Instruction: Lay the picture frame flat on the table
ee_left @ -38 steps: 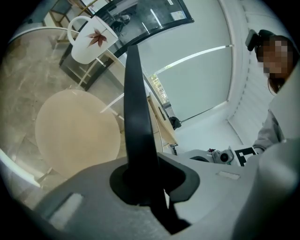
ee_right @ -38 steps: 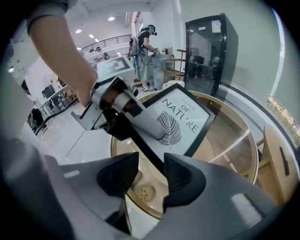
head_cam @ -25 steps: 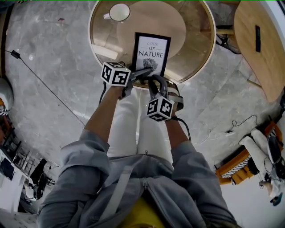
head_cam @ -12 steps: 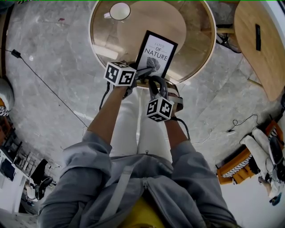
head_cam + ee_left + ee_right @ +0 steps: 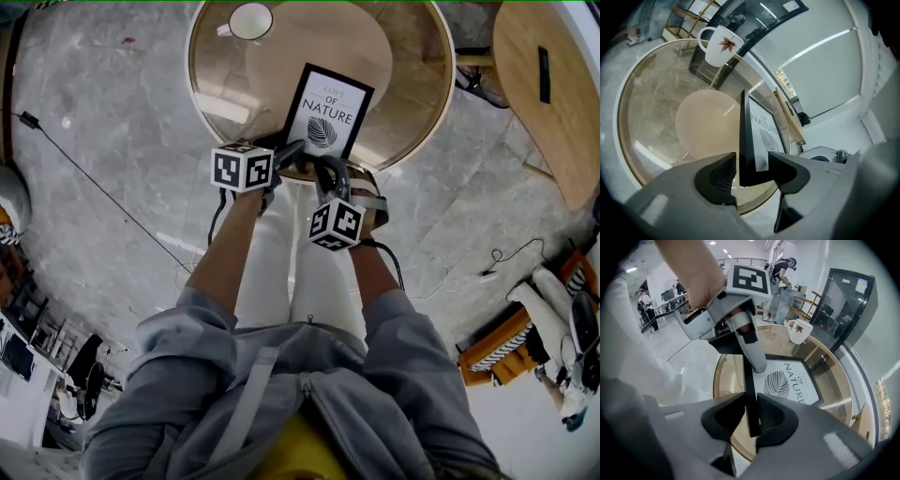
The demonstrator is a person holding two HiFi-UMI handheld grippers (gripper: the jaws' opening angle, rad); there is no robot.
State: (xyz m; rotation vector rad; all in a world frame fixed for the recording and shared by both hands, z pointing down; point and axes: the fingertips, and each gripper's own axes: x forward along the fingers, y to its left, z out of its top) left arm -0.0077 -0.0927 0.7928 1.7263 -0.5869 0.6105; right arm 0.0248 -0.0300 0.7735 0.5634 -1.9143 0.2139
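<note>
**Frame tilted at the table's near edge, one grip tight, one loose**

Grips the near edge of the picture frame (image 5: pixel 328 111) with the right gripper (image 5: pixel 751 416): pads pressed on both faces of the thin black edge, having just been closing a little tighter. Straddles the same edge, a little further left, with the left gripper (image 5: pixel 751 169), but without squeezing. Stands spread wide there, having just been opening, with the black edge in the gap, nearer the right-hand pad and clear of the left-hand one.

Holds the frame tilted over the near side of the round glass table (image 5: pixel 412 89), print side up and turned slightly clockwise in the head view, not lying flat. Cannot tell whether the far edge rests on the glass. Shows a leaf drawing and the word NATURE on white paper inside a black border.

Finds a white mug (image 5: pixel 249 21) with a red leaf at the far side of the table, well apart from the frame. Takes in, beyond the wooden rim, a grey stone floor (image 5: pixel 112 141) with a thin dark cable (image 5: pixel 94 178) across it, and a wooden tabletop (image 5: pixel 548 103) at the right. Looks down on bare forearms, grey sleeves and white trousers below the two marker cubes.
</note>
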